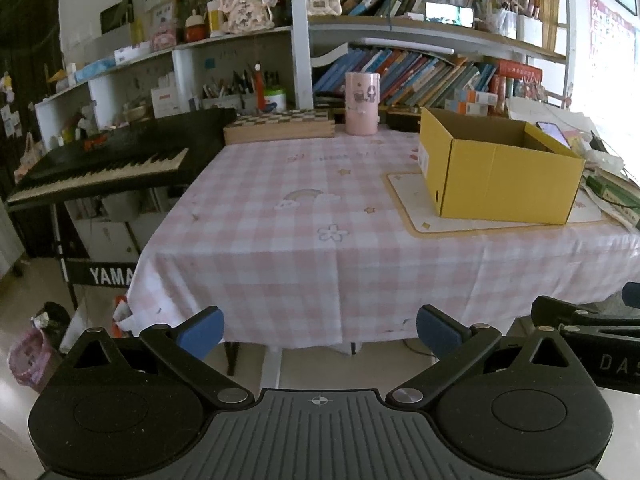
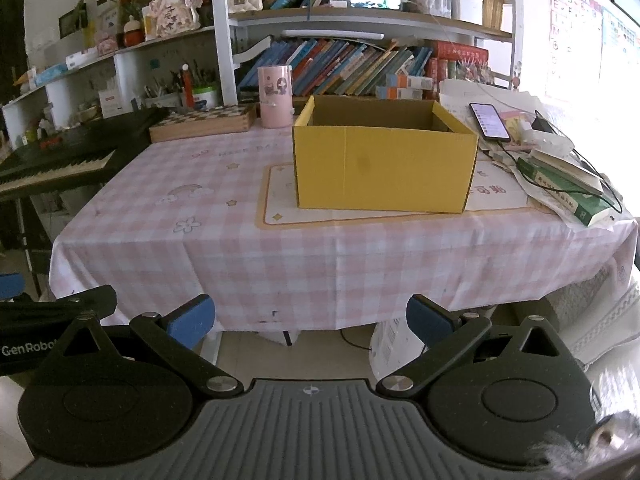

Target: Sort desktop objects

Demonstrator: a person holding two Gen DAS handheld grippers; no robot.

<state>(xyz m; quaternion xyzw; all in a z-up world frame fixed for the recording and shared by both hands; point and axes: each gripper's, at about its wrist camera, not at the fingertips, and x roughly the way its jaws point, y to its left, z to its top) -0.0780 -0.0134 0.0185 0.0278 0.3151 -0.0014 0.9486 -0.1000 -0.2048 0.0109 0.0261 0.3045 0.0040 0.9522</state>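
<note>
An open yellow cardboard box [image 1: 496, 176] [image 2: 384, 164] stands on a cream mat [image 1: 416, 216] [image 2: 280, 208] on the pink checked tablecloth [image 1: 280, 208] [image 2: 192, 240]; its inside is hidden from both views. A pink cylindrical holder [image 1: 361, 103] [image 2: 275, 97] stands at the far edge beside a wooden checkered box [image 1: 279, 126] [image 2: 204, 122]. My left gripper [image 1: 320, 330] is open, held off the table's near edge, with nothing between its blue pads. My right gripper [image 2: 311, 320] is open too, also short of the table, facing the yellow box.
A black keyboard [image 1: 104, 164] [image 2: 60, 160] on a stand borders the table's left side. Green books [image 2: 568, 192], papers and a charging phone [image 2: 489, 121] crowd the right edge. Bookshelves [image 1: 420, 76] rise behind. A bin with a pink bag [image 1: 30, 356] sits on the floor at left.
</note>
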